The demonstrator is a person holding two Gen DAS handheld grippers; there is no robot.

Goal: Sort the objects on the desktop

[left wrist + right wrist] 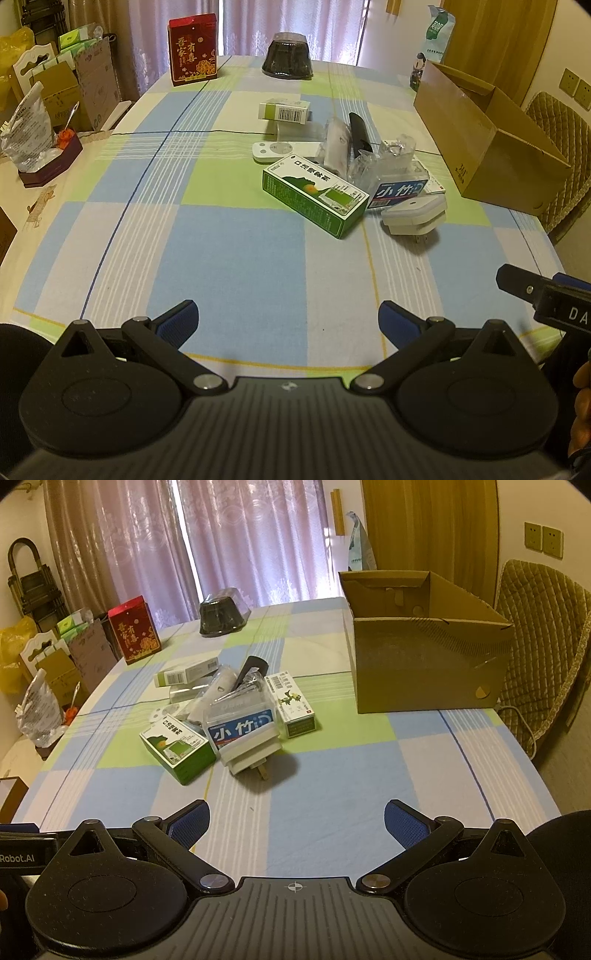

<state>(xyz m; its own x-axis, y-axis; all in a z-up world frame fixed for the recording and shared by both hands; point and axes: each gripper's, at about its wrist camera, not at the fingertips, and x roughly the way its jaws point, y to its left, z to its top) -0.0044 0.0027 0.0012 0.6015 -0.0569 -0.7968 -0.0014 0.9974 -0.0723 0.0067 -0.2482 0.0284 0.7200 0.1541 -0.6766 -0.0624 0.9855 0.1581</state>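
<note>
Checked blue, green and cream cloth covers the desk (332, 794) in a curtained room, where a heap of small items waits mid-surface and an open cardboard box (424, 664) stands near its right edge. Both claws hover low at the near edge, well short of the heap: the left claw (288, 321) is spread wide and empty, and so is the right claw (295, 823). Sorting appears not yet begun; nothing shows inside the box from here. The next move likely calls for a reach forward to the nearest piece, the white plug adapter (251, 753) or the green carton (177, 746). Countable in the heap: four cartons, one adapter, one white remote (280, 149), one dark remote-like bar (360, 131), plus several clear wrappers too tangled to number.
</note>
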